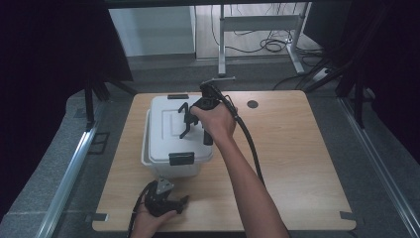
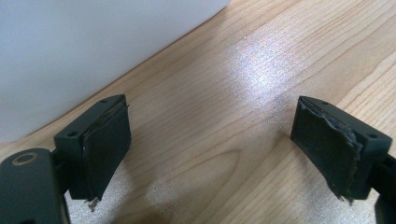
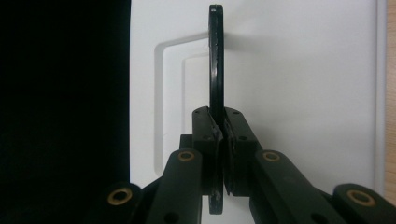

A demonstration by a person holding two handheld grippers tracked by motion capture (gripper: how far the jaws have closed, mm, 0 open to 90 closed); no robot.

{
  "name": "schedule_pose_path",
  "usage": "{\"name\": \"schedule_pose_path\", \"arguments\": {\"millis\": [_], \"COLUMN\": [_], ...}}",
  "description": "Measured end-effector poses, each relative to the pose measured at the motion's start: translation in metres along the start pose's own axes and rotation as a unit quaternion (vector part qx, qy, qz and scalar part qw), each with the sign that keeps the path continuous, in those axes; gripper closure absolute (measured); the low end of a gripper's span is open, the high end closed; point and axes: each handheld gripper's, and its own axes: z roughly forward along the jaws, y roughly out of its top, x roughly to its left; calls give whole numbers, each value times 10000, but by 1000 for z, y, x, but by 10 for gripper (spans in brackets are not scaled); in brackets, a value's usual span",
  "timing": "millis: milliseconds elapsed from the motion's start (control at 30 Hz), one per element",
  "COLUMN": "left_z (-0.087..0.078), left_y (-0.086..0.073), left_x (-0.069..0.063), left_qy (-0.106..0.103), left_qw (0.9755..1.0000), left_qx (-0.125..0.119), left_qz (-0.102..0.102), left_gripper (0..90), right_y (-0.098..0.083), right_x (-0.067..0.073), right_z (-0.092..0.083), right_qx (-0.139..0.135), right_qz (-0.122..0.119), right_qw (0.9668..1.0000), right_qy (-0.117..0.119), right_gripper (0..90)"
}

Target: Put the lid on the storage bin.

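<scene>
R gripper point(image 3: 219, 133): my jaws clamped on handle point(image 3: 215, 60), mid-bar, pads square on it.
Handle: thin black plastic, stiff, raised upright off lid point(image 3: 299, 70); prob. slick, so I'd grip centre, not the ends.
Box point(image 1: 176, 136): white, lidded, latches at both ends, table point(image 1: 297, 148) centre-left. Weight unknown; if full, handle may flex.
L gripper point(image 2: 210, 140): jaws apart, nothing between, resting on table just beside box wall.

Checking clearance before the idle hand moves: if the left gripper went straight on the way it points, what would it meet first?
Probably nothing soon: the left gripper, jaws open, points along bare wooden table. The white box lies off to one side of that line, though depth is unclear.
</scene>
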Motion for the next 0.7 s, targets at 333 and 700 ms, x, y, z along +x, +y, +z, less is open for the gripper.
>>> {"name": "schedule_pose_path", "arguments": {"millis": [333, 700], "left_z": [0, 0], "left_y": [0, 1], "left_x": [0, 0], "left_qy": [1, -12], "left_qw": [10000, 10000], "left_qx": [28, 14], "left_qz": [50, 39], "left_gripper": [120, 120], "right_y": [2, 4], "right_x": [10, 12], "right_z": [14, 30], "right_qx": [70, 117], "right_qz": [39, 169], "right_qw": [10000, 9997], "right_qy": [-46, -106], "right_gripper": [848, 848]}}
